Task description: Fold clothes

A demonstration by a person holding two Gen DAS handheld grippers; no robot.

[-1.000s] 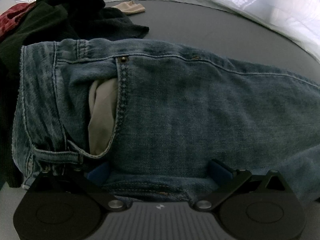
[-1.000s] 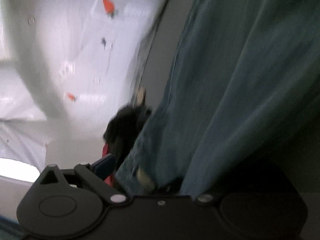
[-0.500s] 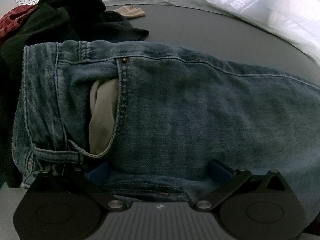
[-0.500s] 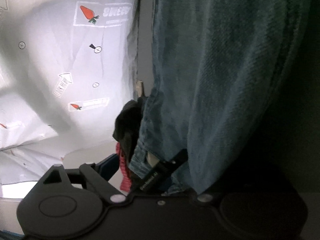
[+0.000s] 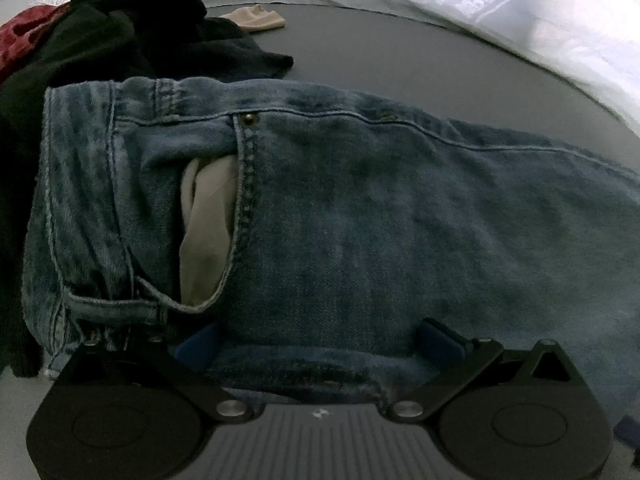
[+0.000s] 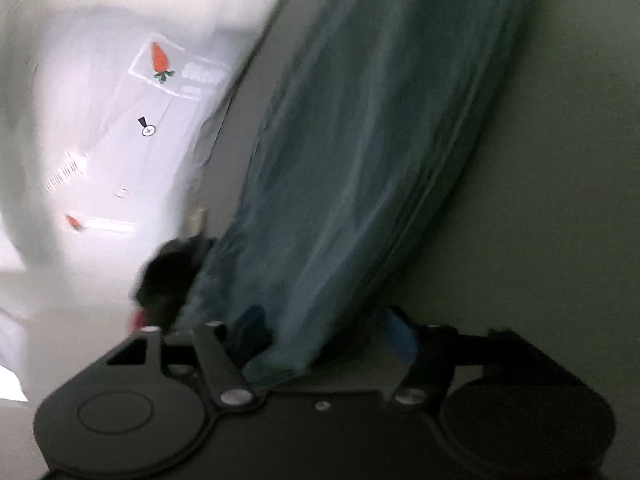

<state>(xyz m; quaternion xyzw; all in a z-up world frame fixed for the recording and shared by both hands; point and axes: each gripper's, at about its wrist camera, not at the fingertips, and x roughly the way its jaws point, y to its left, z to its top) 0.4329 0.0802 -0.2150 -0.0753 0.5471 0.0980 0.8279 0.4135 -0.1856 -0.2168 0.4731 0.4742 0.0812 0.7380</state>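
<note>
Denim jeans [image 5: 360, 220] lie flat mid-fold: left gripper [image 5: 320, 344], fingers wide, pins the near waistband edge while right gripper [image 6: 324, 332], jaws just closing around the leg end without a firm pinch yet, must next clamp and carry it toward the waist.

The left hand-held gripper [image 5: 318, 340] points steeply down, its two blue fingers [image 5: 438, 338] spread wide, with a fold of jeans [image 5: 360, 220] bunched between them; the pads do not visibly pinch it. The right hand-held gripper [image 6: 324, 330] points down at a shallower slant, and its view is blurred. Its jaws have just been closing, and the blue fingers [image 6: 398, 334] stand partly apart with the end of the jeans' leg [image 6: 360, 160] between them, the left finger against the cloth.
</note>
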